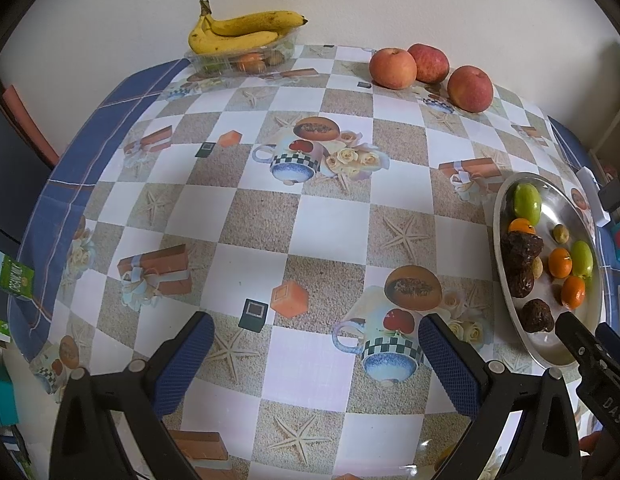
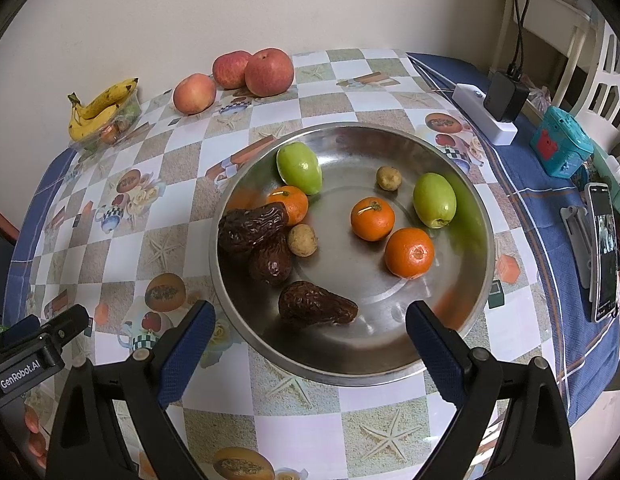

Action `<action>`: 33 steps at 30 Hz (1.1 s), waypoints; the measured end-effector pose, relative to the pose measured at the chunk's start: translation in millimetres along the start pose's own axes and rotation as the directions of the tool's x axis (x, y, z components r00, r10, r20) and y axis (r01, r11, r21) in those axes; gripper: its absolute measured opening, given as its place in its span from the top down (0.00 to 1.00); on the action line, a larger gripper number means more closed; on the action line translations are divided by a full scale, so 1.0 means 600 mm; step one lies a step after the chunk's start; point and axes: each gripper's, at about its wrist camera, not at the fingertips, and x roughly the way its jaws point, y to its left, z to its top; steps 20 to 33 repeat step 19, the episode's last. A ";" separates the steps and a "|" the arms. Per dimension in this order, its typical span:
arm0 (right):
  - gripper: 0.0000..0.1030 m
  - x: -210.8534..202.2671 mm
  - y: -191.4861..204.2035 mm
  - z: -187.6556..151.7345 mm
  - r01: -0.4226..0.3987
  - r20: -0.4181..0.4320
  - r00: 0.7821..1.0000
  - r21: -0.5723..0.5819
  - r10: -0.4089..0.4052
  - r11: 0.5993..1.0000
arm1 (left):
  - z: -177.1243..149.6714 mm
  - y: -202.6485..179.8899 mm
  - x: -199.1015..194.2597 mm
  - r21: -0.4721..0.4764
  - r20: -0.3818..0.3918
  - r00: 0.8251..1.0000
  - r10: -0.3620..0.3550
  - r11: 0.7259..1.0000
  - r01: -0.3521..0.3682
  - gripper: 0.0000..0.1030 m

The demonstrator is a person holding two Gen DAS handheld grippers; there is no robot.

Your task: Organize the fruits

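Fruit stands in three groups on the tabletop. A steel bowl near the right front holds mixed small fruit: two green fruits, three oranges, three dark wrinkled dates and two small brownish round fruits, scattered loosely rather than sorted by kind. Three apples sit bare on the cloth at the far edge by the wall, two touching and one just beside them. At the far left, a clear plastic tray carries a bunch of bananas lying over a few smaller fruits that are hard to identify through the plastic. Judgement: the arrangement fits either a sort under way, with the bowl's contents awaiting distribution, or a gathering in which the apples remain outside any container; the pictures do not settle which, nor what the intended final layout is. The left claw hovers over bare cloth, fingers spread wide, holding nothing. The right claw hangs at the near rim of the bowl, likewise spread and empty. The surface is a glossy checked oilcloth printed with cups, starfish and parcels, laid over a blue cloth; smooth, so round fruit may roll. A plain pale wall backs the table. At the right edge lie a white power strip with charger, a teal box and a phone.
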 end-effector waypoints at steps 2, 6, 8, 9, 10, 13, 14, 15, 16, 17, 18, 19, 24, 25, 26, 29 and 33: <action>0.07 0.001 0.000 -0.001 0.000 -0.002 1.000 -0.002 0.000 1.000 | -0.001 -0.001 0.000 -0.001 -0.002 1.000 -0.001 1.000 0.001 0.00; 0.07 0.002 0.001 0.000 0.002 -0.006 1.000 -0.006 -0.002 1.000 | 0.001 0.000 -0.001 0.001 -0.001 1.000 0.003 1.000 -0.003 0.00; 0.07 0.003 0.001 0.001 0.003 -0.008 1.000 -0.008 -0.003 1.000 | 0.002 0.002 -0.001 -0.001 -0.001 1.000 0.004 1.000 -0.004 0.00; 0.07 0.003 0.000 0.001 0.002 -0.009 1.000 -0.009 -0.002 1.000 | 0.002 0.003 -0.001 -0.001 0.000 1.000 0.006 1.000 -0.006 0.00; 0.07 0.003 0.000 0.002 0.002 -0.009 1.000 -0.009 -0.002 1.000 | 0.002 0.004 -0.001 -0.003 0.001 1.000 0.010 1.000 -0.010 0.00; 0.07 0.002 0.000 0.001 0.001 -0.009 1.000 -0.009 -0.002 1.000 | 0.004 0.009 0.000 -0.009 0.001 1.000 0.017 1.000 -0.017 0.00; 0.07 0.002 0.001 0.001 0.001 -0.010 1.000 -0.008 -0.001 1.000 | 0.003 0.011 0.000 -0.014 0.000 1.000 0.018 1.000 -0.018 0.00; 0.07 0.003 0.000 0.001 0.001 -0.010 1.000 -0.008 -0.001 1.000 | 0.004 0.013 0.000 -0.018 0.001 1.000 0.016 1.000 -0.016 0.00; 0.07 0.003 -0.001 0.001 0.000 -0.011 1.000 -0.007 0.000 1.000 | 0.005 0.014 -0.002 -0.019 0.004 1.000 0.015 1.000 -0.015 0.00; 0.07 0.003 -0.001 0.001 0.000 -0.011 1.000 -0.007 0.000 1.000 | 0.004 0.014 -0.006 -0.017 0.014 1.000 0.019 1.000 -0.019 0.00; 0.07 0.003 -0.001 0.000 -0.001 -0.012 1.000 -0.006 0.001 1.000 | 0.005 0.014 -0.007 -0.014 0.020 1.000 0.023 1.000 -0.022 0.00; 0.07 0.003 -0.002 0.001 -0.001 -0.012 1.000 -0.007 0.001 1.000 | 0.005 0.013 -0.008 -0.011 0.025 0.999 0.020 1.000 -0.019 0.00; 0.07 0.003 -0.002 0.001 -0.001 -0.012 1.000 -0.007 0.001 1.000 | 0.005 0.013 -0.008 -0.011 0.025 0.999 0.020 1.000 -0.019 0.00; 0.07 0.003 -0.002 0.001 -0.001 -0.012 1.000 -0.007 0.001 1.000 | 0.005 0.013 -0.008 -0.011 0.025 0.999 0.020 1.000 -0.019 0.00; 0.07 0.003 -0.002 0.001 -0.001 -0.012 1.000 -0.007 0.001 1.000 | 0.005 0.013 -0.008 -0.011 0.025 0.999 0.020 1.000 -0.019 0.00; 0.07 0.003 -0.002 0.001 -0.001 -0.012 1.000 -0.007 0.001 1.000 | 0.005 0.013 -0.008 -0.011 0.025 0.999 0.020 1.000 -0.019 0.00; 0.07 0.003 -0.002 0.001 -0.001 -0.012 1.000 -0.007 0.001 1.000 | 0.005 0.013 -0.008 -0.011 0.025 0.999 0.020 1.000 -0.019 0.00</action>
